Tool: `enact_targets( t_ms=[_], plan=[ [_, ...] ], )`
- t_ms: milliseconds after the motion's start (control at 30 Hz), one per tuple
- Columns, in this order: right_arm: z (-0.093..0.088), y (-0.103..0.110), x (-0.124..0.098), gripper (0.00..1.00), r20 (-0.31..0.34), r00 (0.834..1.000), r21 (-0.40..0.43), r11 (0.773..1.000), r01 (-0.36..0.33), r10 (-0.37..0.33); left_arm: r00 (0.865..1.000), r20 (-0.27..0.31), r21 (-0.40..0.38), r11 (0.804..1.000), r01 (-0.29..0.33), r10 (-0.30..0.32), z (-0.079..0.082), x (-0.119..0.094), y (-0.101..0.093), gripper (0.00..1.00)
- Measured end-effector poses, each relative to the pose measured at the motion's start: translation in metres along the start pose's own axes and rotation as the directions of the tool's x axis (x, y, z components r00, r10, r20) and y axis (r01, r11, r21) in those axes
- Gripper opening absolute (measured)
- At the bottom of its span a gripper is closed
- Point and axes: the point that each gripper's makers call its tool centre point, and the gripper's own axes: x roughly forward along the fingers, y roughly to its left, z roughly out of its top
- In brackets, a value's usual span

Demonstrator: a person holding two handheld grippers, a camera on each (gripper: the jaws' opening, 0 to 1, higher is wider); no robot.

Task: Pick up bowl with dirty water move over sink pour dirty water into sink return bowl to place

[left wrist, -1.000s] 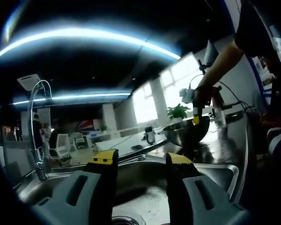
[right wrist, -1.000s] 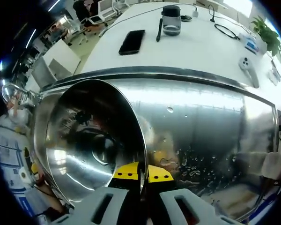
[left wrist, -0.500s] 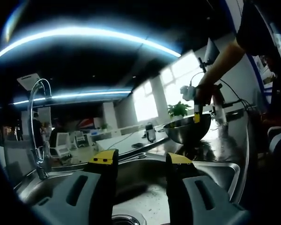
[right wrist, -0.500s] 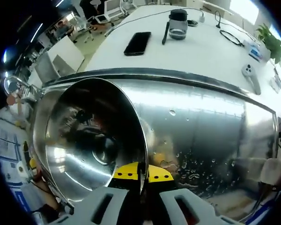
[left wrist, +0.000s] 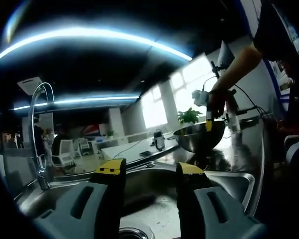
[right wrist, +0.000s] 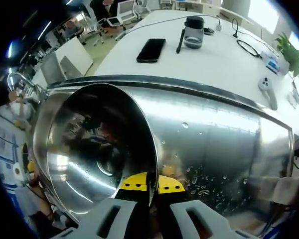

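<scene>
Two grippers are working here, and most of the risk is sitting with the one carrying the bowl. At the left of the left gripper view, the faucet [left wrist: 40,129] is arching up over the sink [left wrist: 154,219], whose basin is lying along the bottom of the frame; the left gripper [left wrist: 148,172] is hovering low over it with its fingers parted and nothing between them. Further right, in the upper right of that frame, the bowl [left wrist: 198,138] is hanging above the steel surface [left wrist: 239,149], pinched at its rim by the right gripper [left wrist: 209,124] in a person's hand. In the right gripper view the bowl [right wrist: 89,154] is taking up the left and centre, tipped so its inside is facing the camera, and the right gripper [right wrist: 150,184] is clamping the thin rim at the bottom centre, its yellow-tipped fingers closed on the metal. To the right, water drops are dotting the steel surface [right wrist: 224,129], and a phone [right wrist: 151,50] and a jar [right wrist: 193,31] are resting on the white table at the top. I cannot tell whether any water is remaining inside. Since the grip is only on a slick, wet rim, the bowl is likely to swivel or slide out while being lowered, and a hard landing on the wet steel could be sending it skidding toward the sink edge.
</scene>
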Motion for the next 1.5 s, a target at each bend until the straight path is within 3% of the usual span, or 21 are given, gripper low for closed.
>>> enact_targets(
  t_ms=[133,367,867,1167,1367,1500],
  plan=[
    [0.005,-0.003,0.0,0.0,0.017,1.0,-0.045,0.999,-0.003,0.004,1.0,-0.013,0.01,1.0,0.009,-0.009,-0.002,0.001,-0.003,0.4],
    [0.015,-0.004,0.0,0.0,0.036,0.999,-0.042,0.999,0.0,0.002,1.0,-0.011,0.008,1.0,0.0,0.0,-0.002,0.0,-0.003,0.4],
    [0.031,0.017,-0.009,0.0,0.088,0.996,-0.134,0.99,0.038,-0.026,1.0,-0.011,-0.004,1.0,-0.004,0.004,-0.002,0.001,-0.001,0.4],
    [0.042,0.029,-0.014,0.0,0.102,0.992,-0.269,0.958,0.103,-0.078,1.0,-0.006,-0.006,1.0,0.0,0.0,-0.001,0.0,-0.001,0.4],
    [0.051,0.037,-0.018,0.0,0.131,0.988,-0.327,0.937,0.126,-0.087,1.0,0.0,-0.005,1.0,-0.001,0.001,0.0,-0.001,-0.001,0.4],
    [0.047,0.043,-0.02,0.0,0.141,0.986,-0.346,0.928,0.139,-0.095,1.0,-0.001,-0.011,1.0,0.001,-0.001,0.0,-0.001,0.0,0.4]
  ],
)
